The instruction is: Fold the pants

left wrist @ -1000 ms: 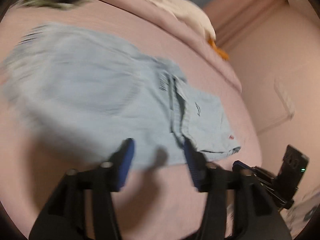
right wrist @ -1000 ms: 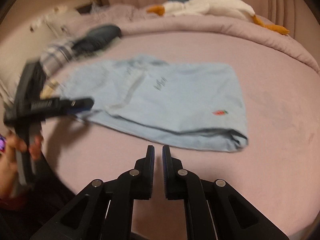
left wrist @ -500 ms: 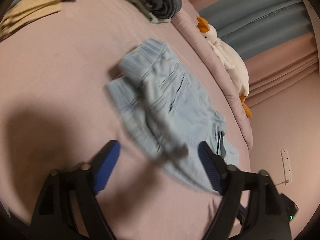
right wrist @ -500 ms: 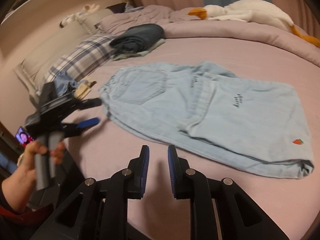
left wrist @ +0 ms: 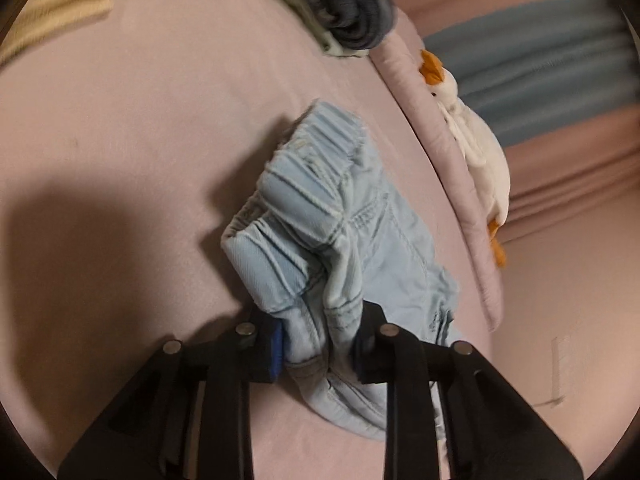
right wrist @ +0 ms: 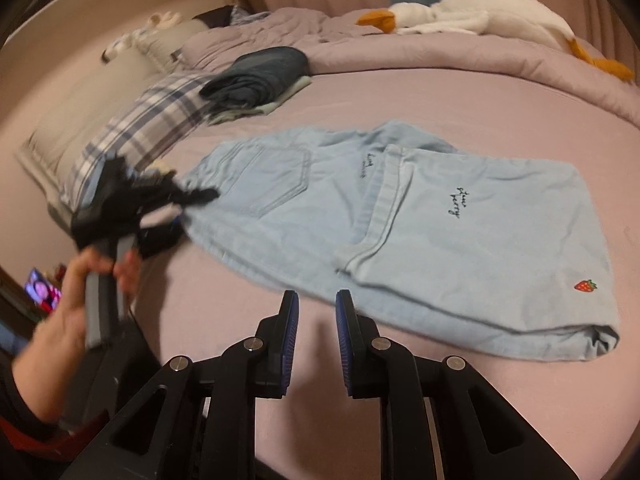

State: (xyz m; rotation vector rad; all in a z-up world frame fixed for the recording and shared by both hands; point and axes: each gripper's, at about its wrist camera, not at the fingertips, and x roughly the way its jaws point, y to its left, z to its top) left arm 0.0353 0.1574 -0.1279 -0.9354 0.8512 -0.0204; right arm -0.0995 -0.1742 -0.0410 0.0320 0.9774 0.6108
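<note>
Your left gripper (left wrist: 320, 338) clamps waistband corner of light-blue jeans (right wrist: 420, 216) at left end. Jeans lie on pink bedsheet (right wrist: 460, 96), legs doubled over, long axis left-right. Your right gripper (right wrist: 317, 316) hovers slightly apart, empty, just short of near edge, mid-length.

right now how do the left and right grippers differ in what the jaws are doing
The left gripper has its jaws closed on the elastic waistband end of the light blue denim pants; the right gripper has nothing between its jaws, which stand slightly apart.
The left gripper is on the cloth; the right gripper hangs short of the pants' near edge, above the pink bedsheet.
Both are black with blue pads.
</note>
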